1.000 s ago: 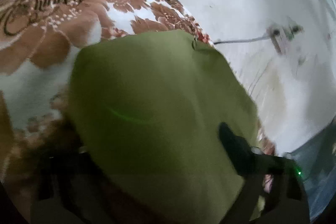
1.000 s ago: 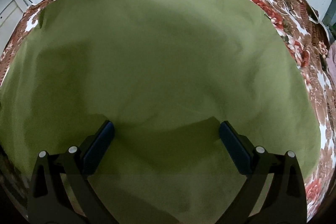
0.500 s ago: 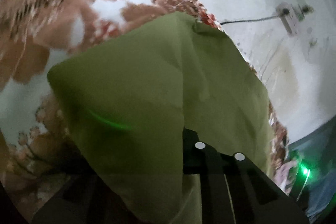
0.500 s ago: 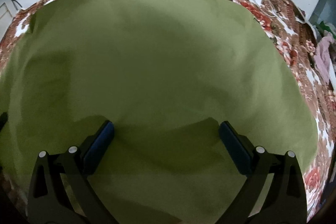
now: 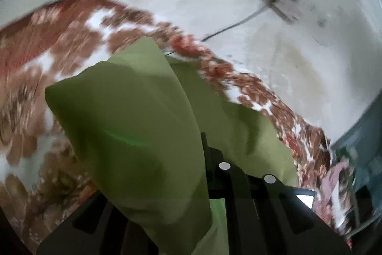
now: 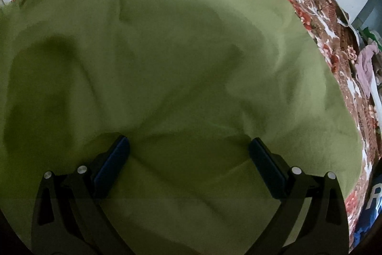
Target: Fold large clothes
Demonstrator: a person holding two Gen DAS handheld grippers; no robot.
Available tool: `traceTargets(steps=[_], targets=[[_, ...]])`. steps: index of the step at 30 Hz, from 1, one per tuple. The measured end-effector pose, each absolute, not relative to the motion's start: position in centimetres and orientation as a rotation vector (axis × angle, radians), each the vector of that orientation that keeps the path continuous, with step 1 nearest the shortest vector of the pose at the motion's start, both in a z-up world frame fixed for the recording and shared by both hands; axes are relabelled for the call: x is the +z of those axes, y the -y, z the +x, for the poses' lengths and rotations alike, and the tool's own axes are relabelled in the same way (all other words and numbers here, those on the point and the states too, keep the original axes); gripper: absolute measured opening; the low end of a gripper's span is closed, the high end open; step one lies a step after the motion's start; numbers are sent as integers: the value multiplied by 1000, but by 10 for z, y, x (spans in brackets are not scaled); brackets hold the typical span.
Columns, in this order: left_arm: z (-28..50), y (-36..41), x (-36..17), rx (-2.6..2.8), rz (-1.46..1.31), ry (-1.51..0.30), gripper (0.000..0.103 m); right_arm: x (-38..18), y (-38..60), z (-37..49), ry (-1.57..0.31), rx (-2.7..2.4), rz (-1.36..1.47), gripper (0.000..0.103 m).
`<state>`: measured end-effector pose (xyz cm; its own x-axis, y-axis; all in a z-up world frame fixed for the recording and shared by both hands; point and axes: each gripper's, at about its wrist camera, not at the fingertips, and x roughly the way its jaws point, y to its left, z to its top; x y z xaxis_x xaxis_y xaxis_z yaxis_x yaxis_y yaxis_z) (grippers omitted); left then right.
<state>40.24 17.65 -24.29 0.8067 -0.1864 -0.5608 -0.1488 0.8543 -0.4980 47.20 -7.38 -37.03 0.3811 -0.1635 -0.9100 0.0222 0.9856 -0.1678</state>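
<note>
One green cloth (image 5: 133, 126) hides the left jaws.

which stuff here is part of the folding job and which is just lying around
For the job: green cloth, left gripper pinching a raised flap of it, right gripper open over it.

Lying about: flowered blanket underneath, pink garment, wall socket and cable.

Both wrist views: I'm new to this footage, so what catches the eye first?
The green cloth fills nearly the whole right wrist view, spread over a brown floral bedspread, with the right gripper wide open above it. In the left wrist view, a lifted fold drapes over the left gripper, which appears shut on it.
</note>
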Motion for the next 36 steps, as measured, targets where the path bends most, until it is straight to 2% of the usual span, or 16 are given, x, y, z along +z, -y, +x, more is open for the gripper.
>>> traceTargets(steps=[6, 11, 16, 22, 27, 32, 36], targets=[[410, -96, -185, -51, -304, -596, 8, -353, 87, 483, -1280, 30, -107, 99], [403, -35, -149, -96, -146, -557, 8, -317, 144, 482, -1165, -46, -13, 98], [401, 31, -143, -130, 78, -561, 8, -338, 189, 498, -1270, -40, 168, 96], [401, 140, -181, -196, 414, -601, 8, -289, 296, 469, -1091, -145, 225, 98], [394, 233, -255, -270, 652, -699, 8, -297, 400, 463, -1151, -218, 191, 98], [386, 286, -321, -276, 830, -754, 8, -303, 447, 452, -1166, -221, 204, 98], [378, 304, -336, -222, 957, -709, 8, -305, 452, 451, -1158, -164, 206, 98]])
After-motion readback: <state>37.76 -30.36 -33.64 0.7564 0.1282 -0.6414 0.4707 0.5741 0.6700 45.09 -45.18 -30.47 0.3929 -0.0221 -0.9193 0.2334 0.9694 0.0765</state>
